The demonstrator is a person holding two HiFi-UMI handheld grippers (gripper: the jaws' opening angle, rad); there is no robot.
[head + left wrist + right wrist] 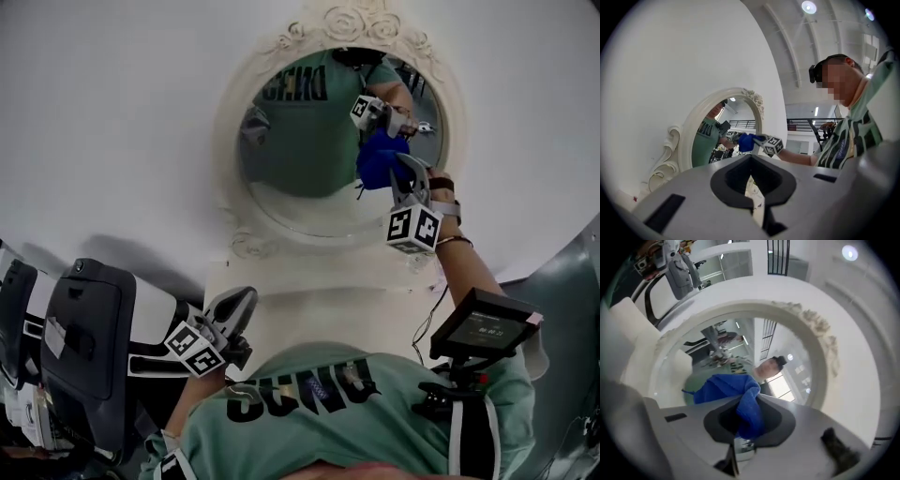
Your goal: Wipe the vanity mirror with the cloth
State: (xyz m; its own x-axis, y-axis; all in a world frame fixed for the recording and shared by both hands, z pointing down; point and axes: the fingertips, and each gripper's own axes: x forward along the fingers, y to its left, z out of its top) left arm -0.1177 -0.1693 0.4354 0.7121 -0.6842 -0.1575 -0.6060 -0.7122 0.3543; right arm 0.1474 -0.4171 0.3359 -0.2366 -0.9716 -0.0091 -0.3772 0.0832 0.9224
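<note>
Right tongs (405, 173) clenched on a blue cloth (378, 159), raised to the glass of the vanity mirror (300, 164) at upper centre of the head view. Cloth bunched just beyond the tong tips and seemingly pressed to the right-hand part of the glass, blue fabric and its reflection meeting there with no gap to be made out. In the right gripper view, a fold of cloth pinched between the jaws, the rest spread forward toward the mirror, filling the lower left of the pane.

Left tongs (234, 309) closed on nothing, jaws drawn together with only a thin slit between them, held low at lower left of the head view, near the person's shirt and well apart from the mirror. White bench (309, 305) under the ornate frame, between the two tongs.

Wiping apparently under way, right side nearer by far and the only one carrying cloth. Most of the glass lying to the left of and below the cloth in the head view; mirror a tall oval in the left gripper view, so strokes probably best run across toward frame left, then lower. Possible risk: jaw tips rather than fabric meeting the glass if tilted too steeply.
</note>
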